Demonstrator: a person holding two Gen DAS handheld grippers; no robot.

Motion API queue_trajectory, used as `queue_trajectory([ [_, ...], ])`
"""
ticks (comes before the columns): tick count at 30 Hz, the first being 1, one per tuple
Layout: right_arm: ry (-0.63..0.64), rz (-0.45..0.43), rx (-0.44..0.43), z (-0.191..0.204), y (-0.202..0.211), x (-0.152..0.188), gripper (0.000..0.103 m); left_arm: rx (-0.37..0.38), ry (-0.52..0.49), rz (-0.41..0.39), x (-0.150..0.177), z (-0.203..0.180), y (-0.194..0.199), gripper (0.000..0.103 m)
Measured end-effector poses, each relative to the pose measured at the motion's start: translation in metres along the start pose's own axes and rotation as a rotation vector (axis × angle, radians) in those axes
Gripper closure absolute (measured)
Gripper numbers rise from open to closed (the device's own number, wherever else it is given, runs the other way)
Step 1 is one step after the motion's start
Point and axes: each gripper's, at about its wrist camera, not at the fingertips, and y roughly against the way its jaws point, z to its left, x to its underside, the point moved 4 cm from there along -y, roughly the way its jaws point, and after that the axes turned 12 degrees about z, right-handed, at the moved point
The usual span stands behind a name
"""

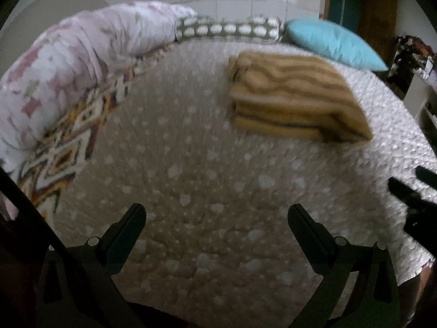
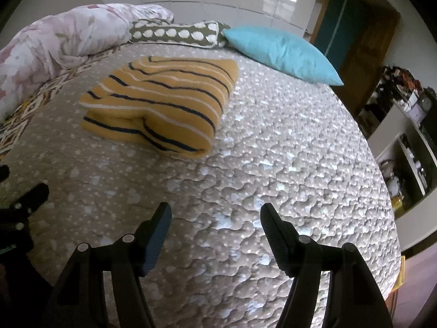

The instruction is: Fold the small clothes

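Note:
A yellow garment with dark and white stripes [image 2: 161,101] lies folded in a compact stack on the grey quilted bed [image 2: 286,164]. It also shows, blurred, in the left wrist view [image 1: 295,98]. My left gripper [image 1: 217,216] is open and empty, above the bedspread, well short of the garment. My right gripper [image 2: 215,214] is open and empty, also short of the garment, which lies ahead and to its left. The right gripper shows at the right edge of the left wrist view [image 1: 409,191]; the left gripper shows at the left edge of the right wrist view [image 2: 24,199].
A pink floral duvet [image 2: 54,41] is bunched along the far left over a patterned blanket [image 1: 68,147]. A spotted bolster [image 2: 174,32] and a turquoise pillow [image 2: 281,52] lie at the head. Shelves with clutter [image 2: 404,136] and a wooden door [image 2: 355,41] stand to the right.

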Motion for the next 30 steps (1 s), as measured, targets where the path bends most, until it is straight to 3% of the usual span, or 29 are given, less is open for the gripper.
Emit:
queue_trajectory([
  [4, -0.026, 0.022, 0.019, -0.008, -0.001, -0.001, 0.031, 0.002, 0.000, 0.075, 0.004, 0.000, -0.024, 0.000],
  [11, -0.047, -0.005, 0.086, -0.020, 0.014, -0.004, 0.031, -0.052, -0.012, 0.060, 0.007, -0.005, -0.030, 0.000],
  [20, -0.094, -0.020, 0.087, -0.037, 0.023, -0.005, 0.028, -0.078, 0.005, 0.053, 0.007, -0.008, -0.032, 0.000],
  [30, -0.110, 0.008, 0.098, -0.046, 0.006, -0.007, 0.027, -0.090, 0.016, 0.058, 0.003, -0.010, -0.034, 0.000],
])
